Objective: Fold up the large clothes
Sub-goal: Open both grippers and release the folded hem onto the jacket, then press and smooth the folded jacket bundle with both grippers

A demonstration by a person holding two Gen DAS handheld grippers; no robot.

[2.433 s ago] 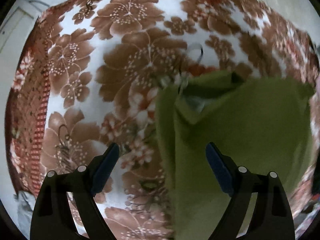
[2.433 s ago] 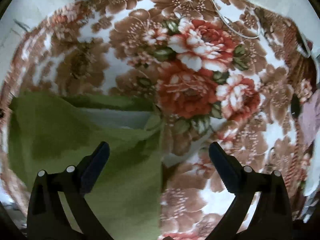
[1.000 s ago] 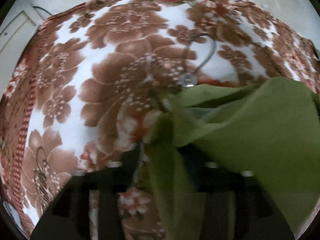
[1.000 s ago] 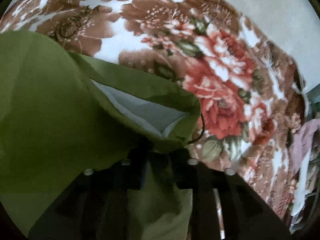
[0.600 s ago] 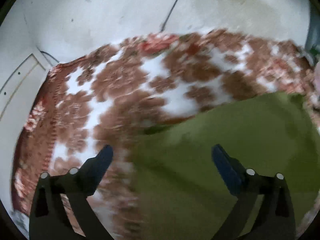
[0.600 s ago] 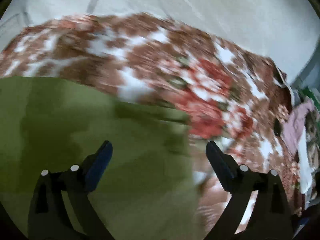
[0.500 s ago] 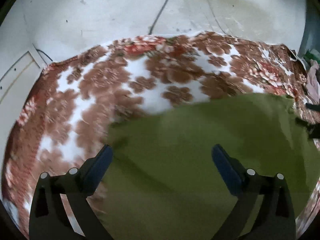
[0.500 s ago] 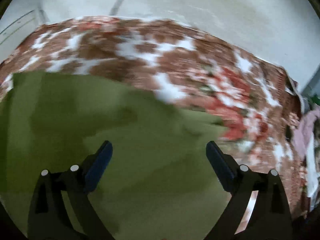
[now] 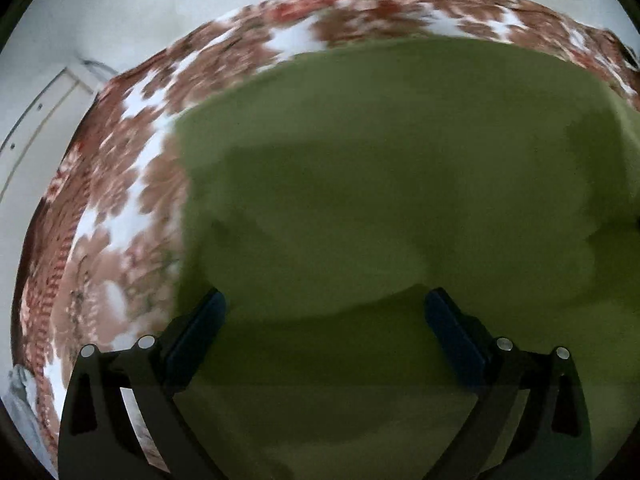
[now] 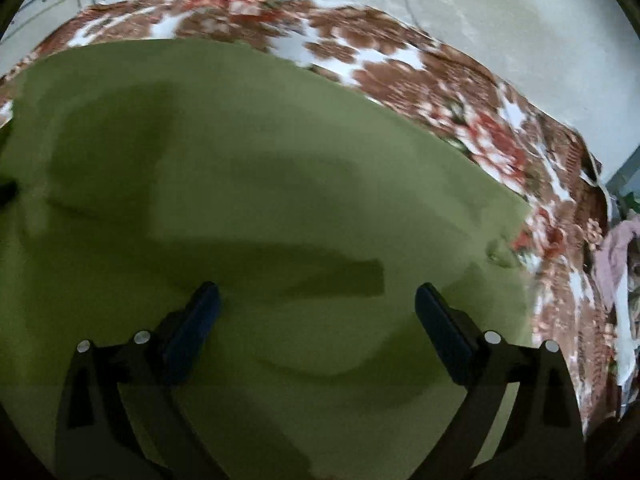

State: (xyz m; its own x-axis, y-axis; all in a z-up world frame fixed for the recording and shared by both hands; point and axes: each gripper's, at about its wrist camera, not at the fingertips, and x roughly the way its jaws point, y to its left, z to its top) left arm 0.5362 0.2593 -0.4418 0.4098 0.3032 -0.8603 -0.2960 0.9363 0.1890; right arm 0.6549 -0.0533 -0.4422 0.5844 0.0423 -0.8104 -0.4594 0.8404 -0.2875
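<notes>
A large olive-green garment (image 9: 400,200) lies spread flat on a floral brown, red and white blanket (image 9: 132,184). It fills most of the left wrist view and most of the right wrist view (image 10: 260,200). My left gripper (image 9: 324,312) is open and empty above the garment near its left edge. My right gripper (image 10: 316,304) is open and empty above the garment, whose right edge lies a little further right. Shadows of the grippers fall on the cloth.
The blanket (image 10: 520,152) covers a bed against a pale wall (image 10: 480,8). A pile of pinkish clothes (image 10: 616,256) lies at the right edge of the bed. A pale panel (image 9: 36,128) stands to the left.
Both grippers, shut on the garment's folded edge one second ago, have opened and let go. They have pulled back, and the garment now lies flat and spread out.
</notes>
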